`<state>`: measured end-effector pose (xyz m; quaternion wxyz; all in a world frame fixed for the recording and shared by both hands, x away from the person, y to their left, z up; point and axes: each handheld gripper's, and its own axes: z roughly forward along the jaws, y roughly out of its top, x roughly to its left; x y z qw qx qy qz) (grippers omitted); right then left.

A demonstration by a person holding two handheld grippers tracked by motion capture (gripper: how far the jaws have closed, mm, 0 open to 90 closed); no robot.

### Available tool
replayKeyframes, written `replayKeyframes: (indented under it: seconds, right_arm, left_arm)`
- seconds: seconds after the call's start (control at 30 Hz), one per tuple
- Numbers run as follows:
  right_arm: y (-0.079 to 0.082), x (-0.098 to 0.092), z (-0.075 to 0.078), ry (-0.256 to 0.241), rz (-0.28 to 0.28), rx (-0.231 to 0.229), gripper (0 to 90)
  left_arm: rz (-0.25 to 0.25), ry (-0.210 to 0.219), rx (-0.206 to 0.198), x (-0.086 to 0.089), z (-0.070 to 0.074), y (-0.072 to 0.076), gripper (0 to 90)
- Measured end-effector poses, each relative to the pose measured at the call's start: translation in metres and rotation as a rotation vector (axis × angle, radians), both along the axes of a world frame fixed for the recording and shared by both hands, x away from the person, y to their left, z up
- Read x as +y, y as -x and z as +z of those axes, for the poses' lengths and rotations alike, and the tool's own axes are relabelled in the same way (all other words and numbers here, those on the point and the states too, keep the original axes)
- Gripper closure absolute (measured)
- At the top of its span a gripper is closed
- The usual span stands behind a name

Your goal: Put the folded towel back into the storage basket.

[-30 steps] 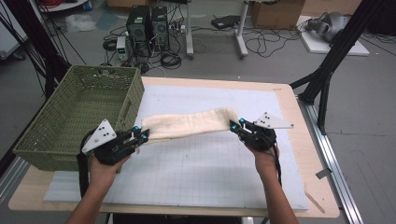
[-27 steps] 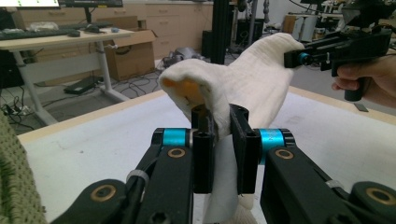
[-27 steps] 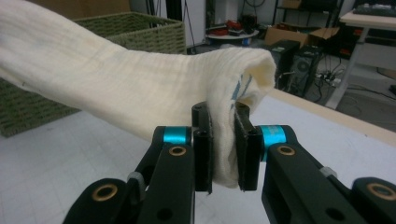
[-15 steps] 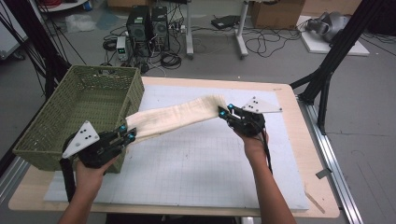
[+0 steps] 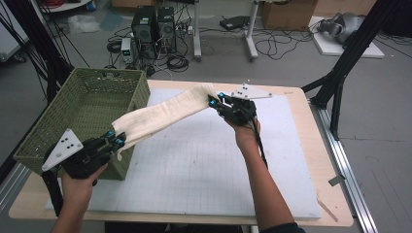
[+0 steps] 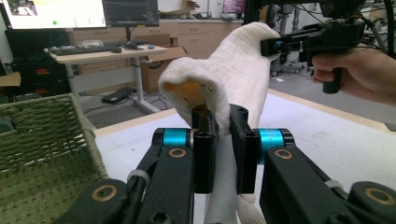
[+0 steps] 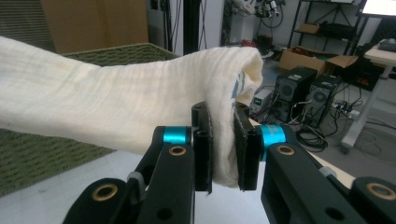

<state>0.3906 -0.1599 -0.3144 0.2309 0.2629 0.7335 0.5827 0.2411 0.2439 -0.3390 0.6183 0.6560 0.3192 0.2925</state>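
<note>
A long cream cloth [image 5: 163, 114] hangs stretched in the air between both grippers, folded into a band. My left gripper [image 5: 114, 140] is shut on its near end, beside the front right corner of the green wicker basket [image 5: 58, 121]. My right gripper [image 5: 214, 101] is shut on the far end, held higher above the white mat [image 5: 204, 165]. In the left gripper view the cloth [image 6: 224, 79] bunches over the gripper [image 6: 219, 140] and runs up to the other gripper [image 6: 275, 45]. In the right gripper view the gripper [image 7: 220, 149] pinches the cloth [image 7: 116, 114] at its folded end, with the basket [image 7: 51, 154] behind.
The wooden table [image 5: 325, 155] carries the mat and the basket at its left edge. A black frame post [image 5: 342, 73] rises off the right rear corner. Computers and cables [image 5: 155, 29] lie on the floor beyond the table.
Both grippers carried the cloth leftward and up. The left one pulled back toward the basket's near corner, and the right one rose and moved left over the mat.
</note>
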Motion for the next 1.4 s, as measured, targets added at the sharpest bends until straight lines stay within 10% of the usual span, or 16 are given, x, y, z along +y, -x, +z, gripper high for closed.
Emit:
replayKeyframes:
  seconds: [0.73,1.4]
  right_arm:
    - [-0.047,0.089,0.038,0.035,0.062,-0.034,80.4]
    - [-0.073,0.152,0.044,0.062,0.089,-0.021,80.5]
  left_arm:
    - [0.111,0.032,-0.032,0.038,0.008,0.015,81.2]
    - [0.181,0.066,-0.030,0.064,0.011,0.022,81.2]
